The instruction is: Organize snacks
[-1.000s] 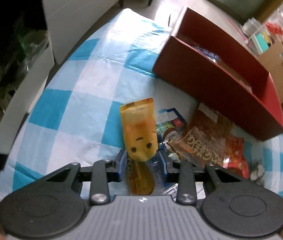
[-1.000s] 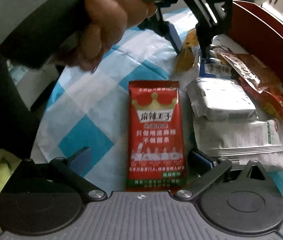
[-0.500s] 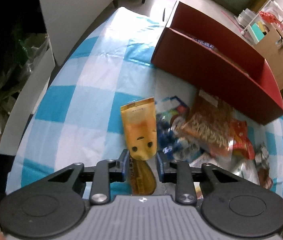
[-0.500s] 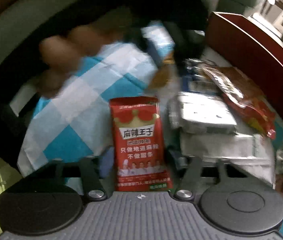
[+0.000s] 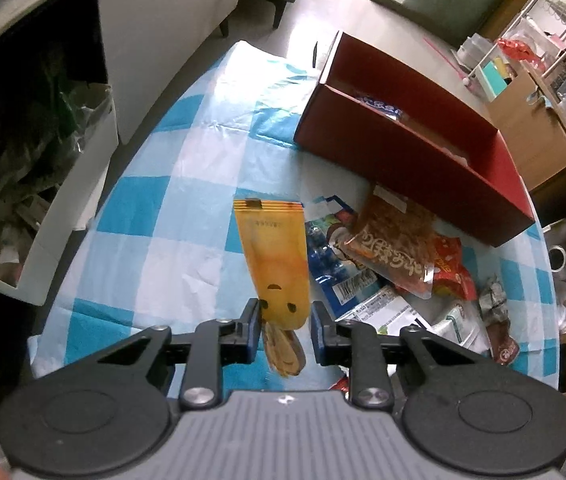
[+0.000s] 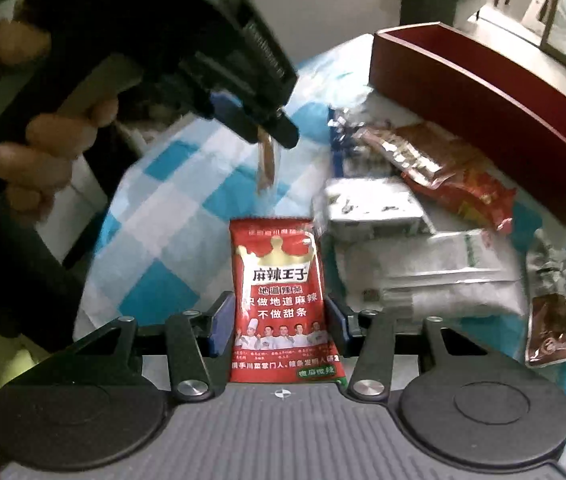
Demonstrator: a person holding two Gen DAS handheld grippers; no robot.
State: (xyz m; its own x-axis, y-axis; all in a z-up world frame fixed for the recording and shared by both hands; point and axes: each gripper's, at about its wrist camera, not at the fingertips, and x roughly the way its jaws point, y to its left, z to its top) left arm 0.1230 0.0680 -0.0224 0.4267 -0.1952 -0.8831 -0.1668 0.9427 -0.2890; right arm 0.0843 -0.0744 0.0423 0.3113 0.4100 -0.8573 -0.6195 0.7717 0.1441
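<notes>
My left gripper (image 5: pixel 285 312) is shut on an orange snack packet (image 5: pixel 273 256) with a face on it and holds it up above the blue-and-white checked cloth (image 5: pixel 171 184). In the right wrist view the left gripper (image 6: pixel 271 136) hangs above the table with the packet (image 6: pixel 266 164) edge-on below it. My right gripper (image 6: pixel 279 320) is shut on a red spicy-strip packet (image 6: pixel 281 300), pinched at its sides. A red divided box (image 5: pixel 415 144) stands at the back right and also shows in the right wrist view (image 6: pixel 495 96).
A pile of snacks lies in front of the box: a brown packet (image 5: pixel 393 240), a blue packet (image 5: pixel 333 256), white packets (image 6: pixel 423 264), a small brown sachet (image 6: pixel 549 328). A white bin (image 5: pixel 71 200) stands left of the table. A cardboard box (image 5: pixel 523 132) sits beyond.
My left gripper has risen, lifting the orange packet clear of the cloth. My right gripper has closed in on the sides of the red packet and lifted it.
</notes>
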